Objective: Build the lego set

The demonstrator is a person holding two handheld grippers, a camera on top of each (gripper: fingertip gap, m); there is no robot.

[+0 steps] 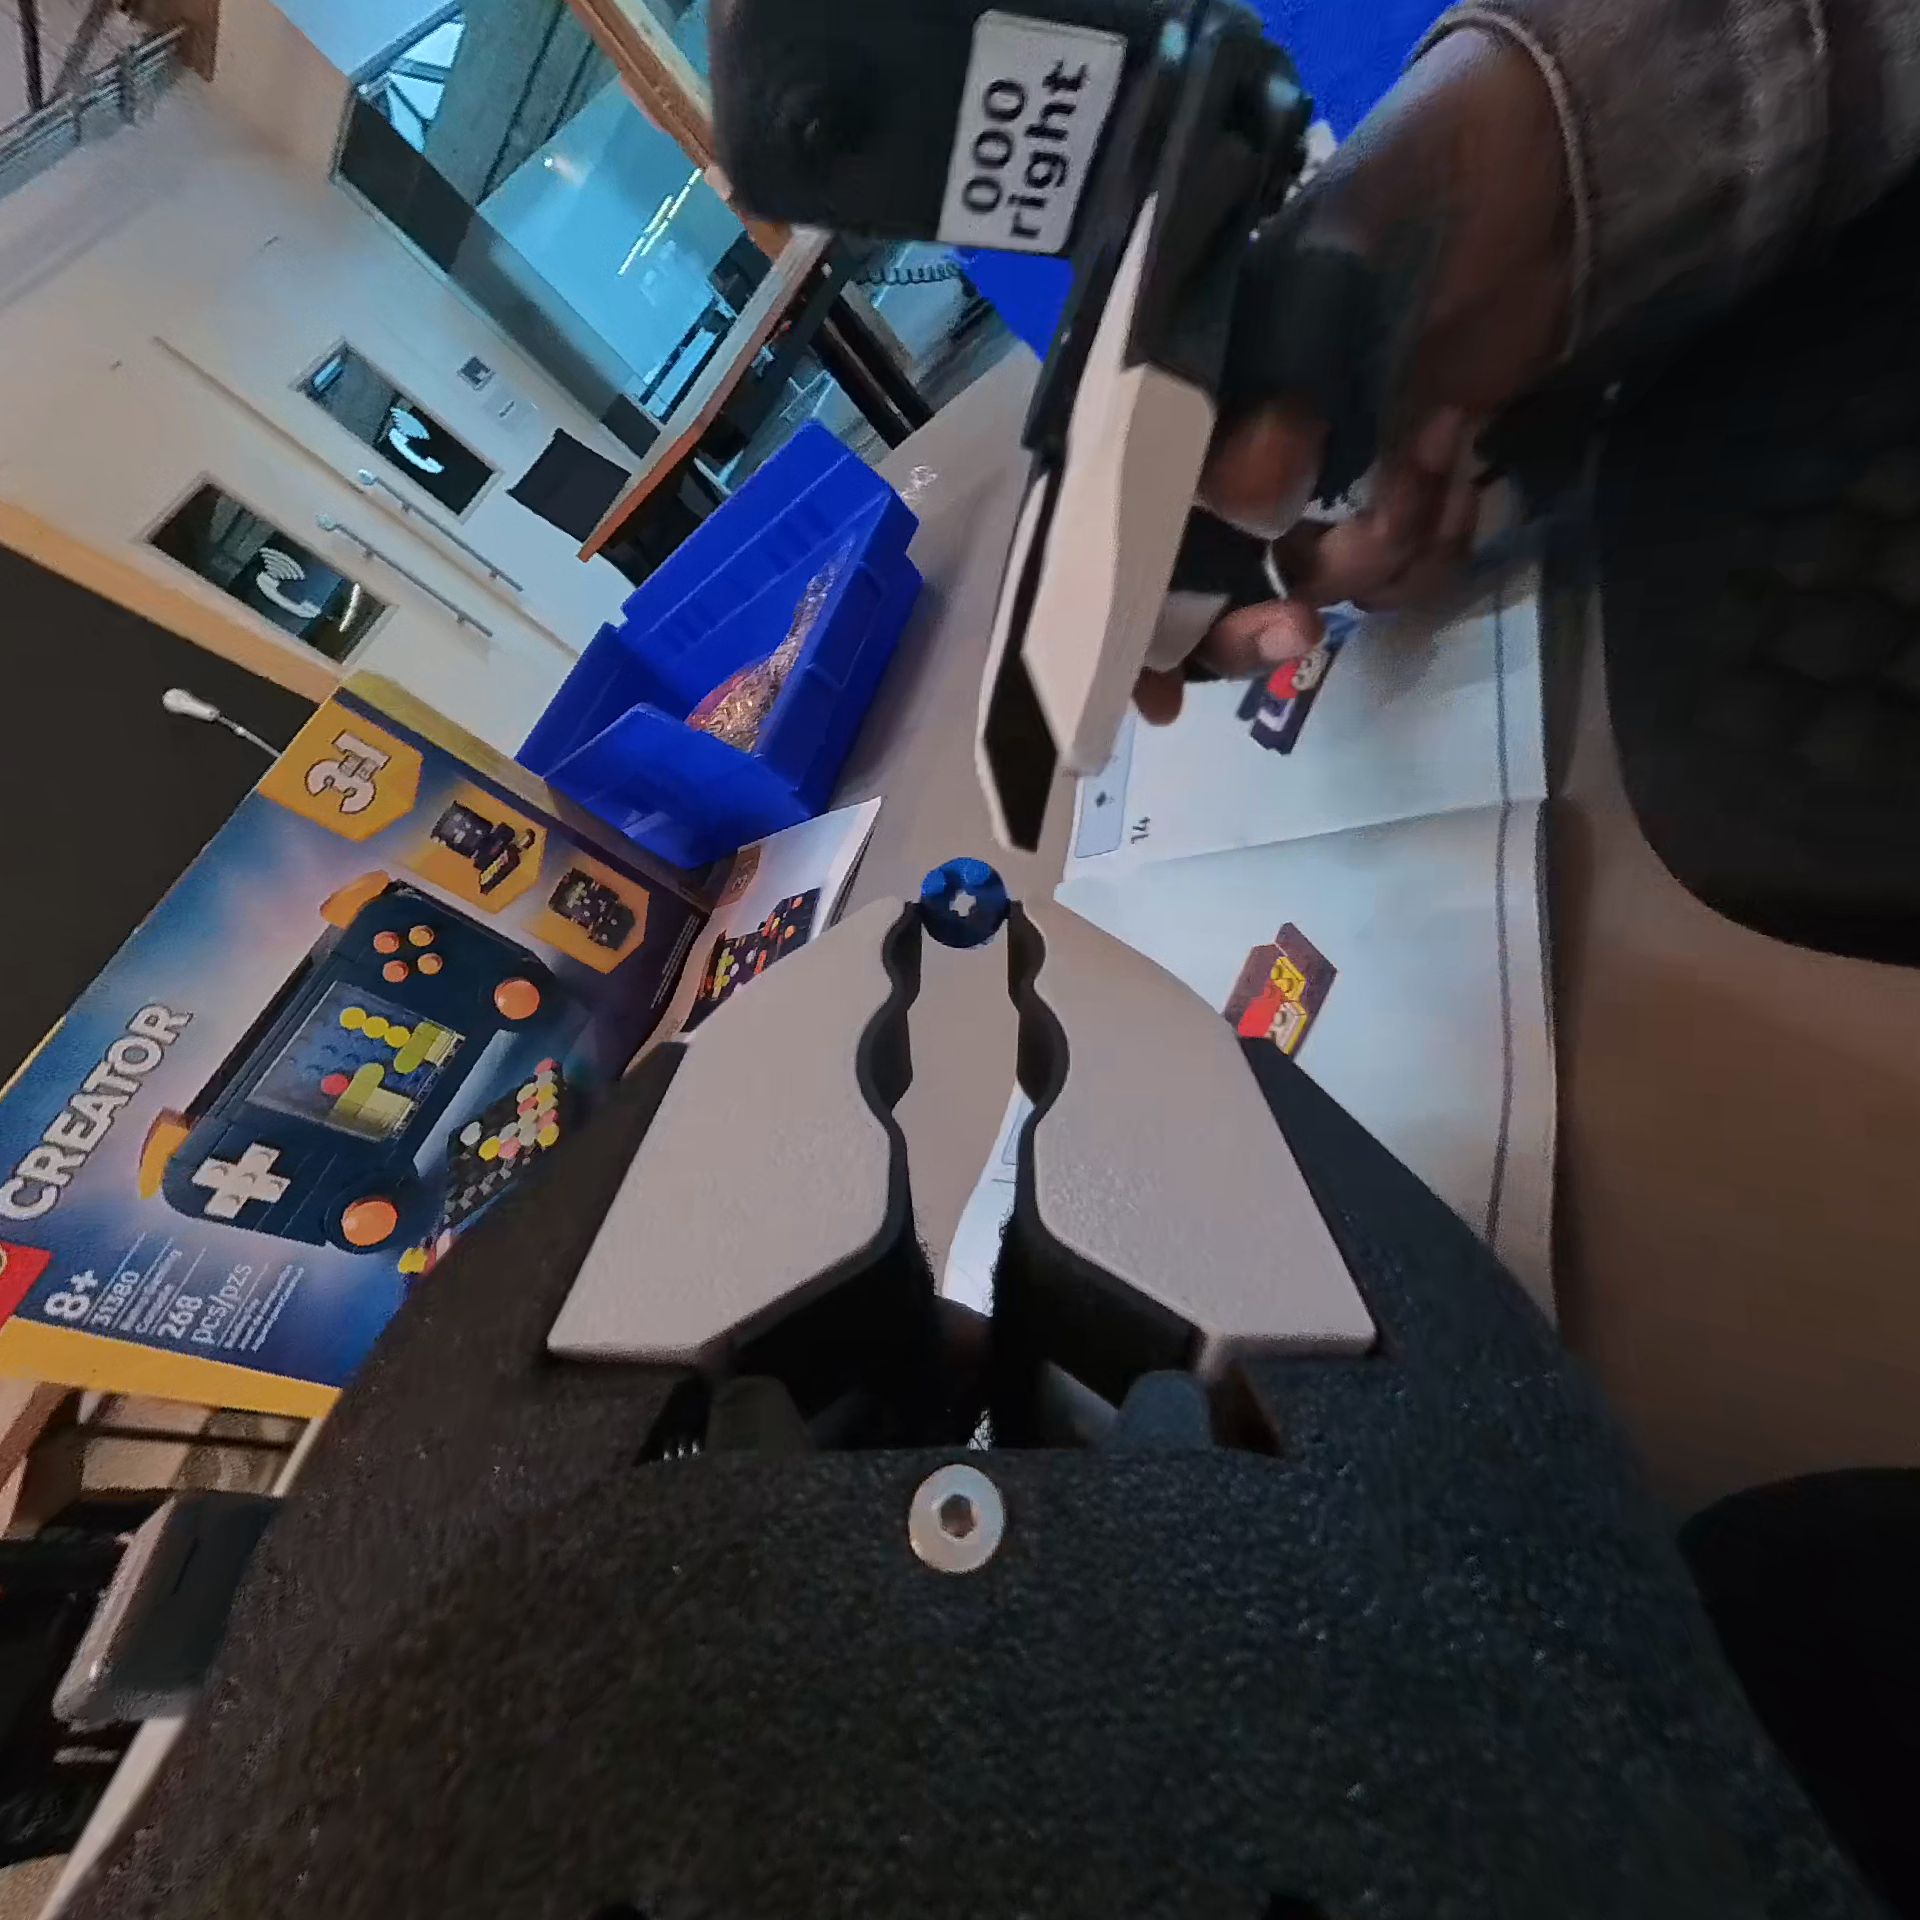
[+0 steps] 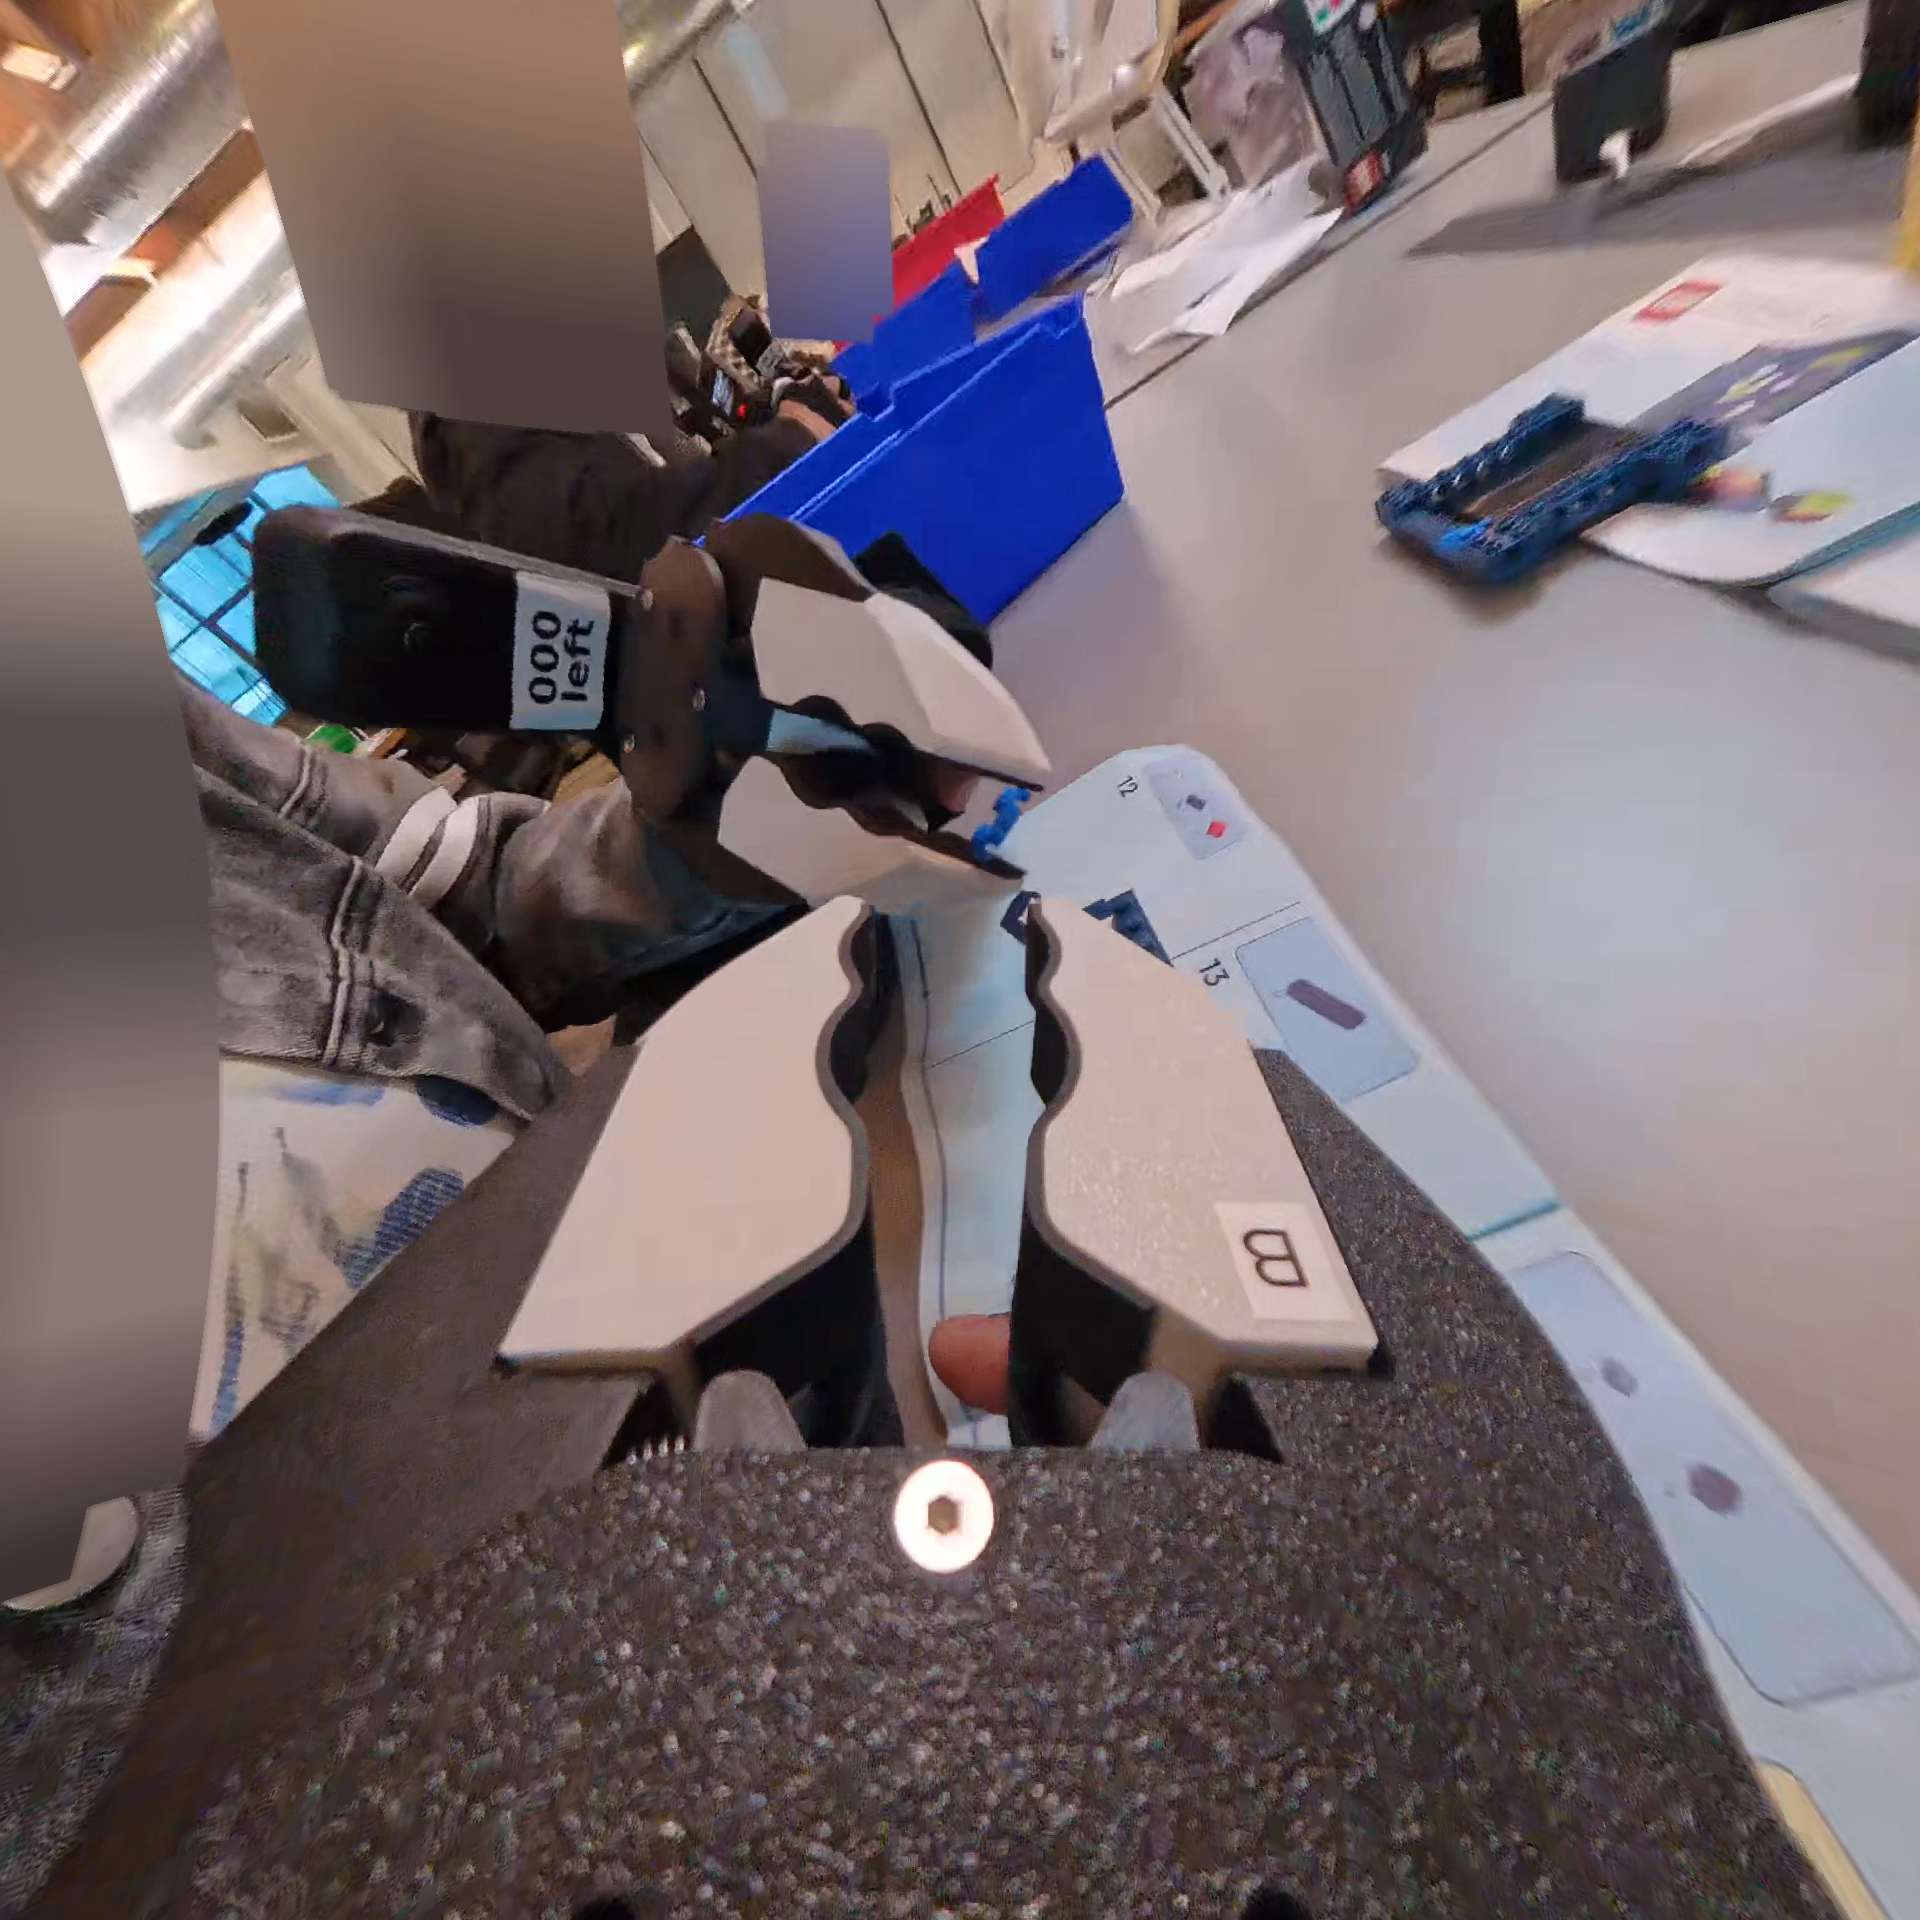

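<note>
My left gripper (image 1: pixel 963 914) is shut on a small round blue piece (image 1: pixel 963 902), pinched at the very fingertips with both pads against its sides. The right wrist view shows the same gripper (image 2: pixel 1003 826) with the blue piece (image 2: pixel 1000 816) sticking out past its tips, held above an open instruction booklet (image 2: pixel 1101 831). My right gripper (image 2: pixel 951 925) is open with nothing between its fingers, just below and beside the left gripper's tips. In the left wrist view it (image 1: pixel 1029 810) hangs close above the blue piece, over the booklet (image 1: pixel 1351 748).
A blue bin (image 1: pixel 727 665) with a foil bag and a building-set box (image 1: pixel 260 1039) lie to the left. Blue bins (image 2: pixel 966 447) stand behind on the grey table (image 2: pixel 1455 779). A dark blue partial build (image 2: pixel 1538 488) rests on another booklet. A person's sleeve (image 2: pixel 343 935) is at left. The grippers are tip to tip, or close to it.
</note>
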